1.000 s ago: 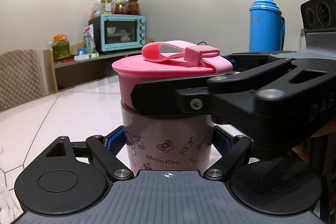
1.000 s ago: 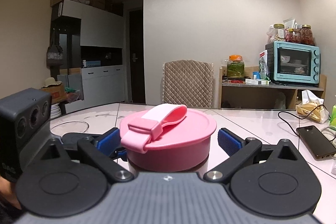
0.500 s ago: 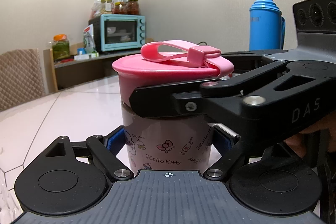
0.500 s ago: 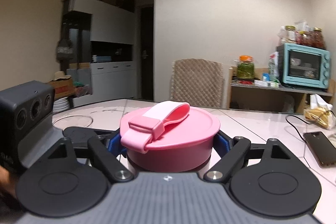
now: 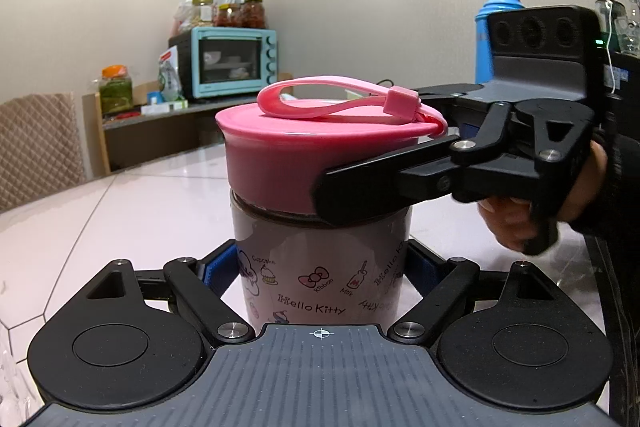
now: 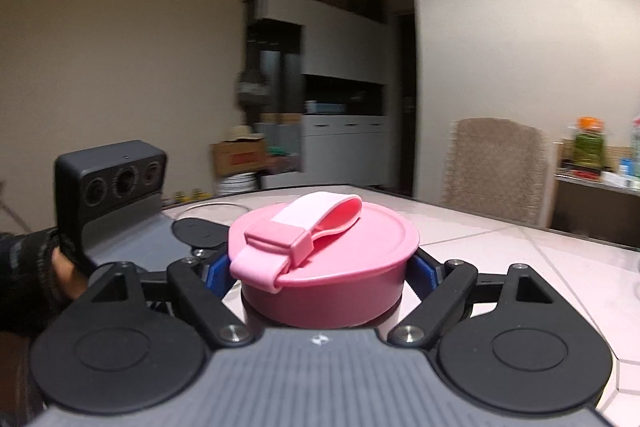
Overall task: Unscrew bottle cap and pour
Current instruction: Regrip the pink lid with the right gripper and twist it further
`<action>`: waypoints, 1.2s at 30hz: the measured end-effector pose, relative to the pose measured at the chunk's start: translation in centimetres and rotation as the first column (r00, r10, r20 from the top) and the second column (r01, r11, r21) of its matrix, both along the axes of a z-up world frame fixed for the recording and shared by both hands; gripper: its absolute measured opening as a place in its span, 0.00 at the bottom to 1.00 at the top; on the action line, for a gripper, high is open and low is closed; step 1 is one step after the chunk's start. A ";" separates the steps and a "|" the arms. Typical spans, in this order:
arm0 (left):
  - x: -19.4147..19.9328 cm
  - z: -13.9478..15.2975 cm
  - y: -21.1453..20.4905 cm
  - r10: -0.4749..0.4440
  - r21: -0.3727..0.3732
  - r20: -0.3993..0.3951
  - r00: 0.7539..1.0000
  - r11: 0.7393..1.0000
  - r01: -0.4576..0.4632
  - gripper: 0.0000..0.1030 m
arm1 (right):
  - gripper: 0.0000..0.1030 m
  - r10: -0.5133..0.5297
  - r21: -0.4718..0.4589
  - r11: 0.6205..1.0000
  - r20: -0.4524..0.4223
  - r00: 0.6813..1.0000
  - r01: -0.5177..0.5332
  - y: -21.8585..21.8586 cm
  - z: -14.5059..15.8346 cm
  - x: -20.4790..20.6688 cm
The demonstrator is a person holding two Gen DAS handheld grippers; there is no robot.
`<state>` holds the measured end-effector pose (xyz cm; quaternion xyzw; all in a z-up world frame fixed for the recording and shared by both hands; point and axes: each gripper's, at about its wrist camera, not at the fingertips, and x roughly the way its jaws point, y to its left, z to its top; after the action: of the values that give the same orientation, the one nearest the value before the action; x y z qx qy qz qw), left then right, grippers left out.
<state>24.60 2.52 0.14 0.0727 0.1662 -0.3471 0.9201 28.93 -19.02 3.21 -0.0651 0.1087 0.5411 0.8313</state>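
White tiled table, and on it the Hello Kitty bottle stands upright, body pinched between the blue pads of the left gripper. Up top, the right gripper is clamped on the pink cap, one finger visibly across its wall. The risk: if the low grip slips, the bottle spins with the cap, or it tips. That loose pink strap could also snag a finger.
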 end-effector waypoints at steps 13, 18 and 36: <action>-0.2 -0.1 0.0 0.000 0.000 0.000 1.000 1.000 0.000 0.87 | 0.83 0.104 -0.005 0.995 -0.004 0.995 -0.104 -1.2 0.8 1.4; -0.3 -0.2 0.0 -0.001 0.001 0.001 1.000 1.000 0.001 0.87 | 0.92 0.033 0.000 0.999 0.021 0.999 -0.033 -1.5 1.0 0.0; -0.1 -0.1 0.2 -0.002 0.000 0.001 1.000 1.000 0.002 0.87 | 0.98 -0.420 0.014 0.907 0.020 0.907 0.420 1.8 1.0 -6.8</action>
<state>24.55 2.73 0.02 0.0731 0.1657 -0.3478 0.9199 22.17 -17.21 4.26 -0.0423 0.1080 0.3493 0.9298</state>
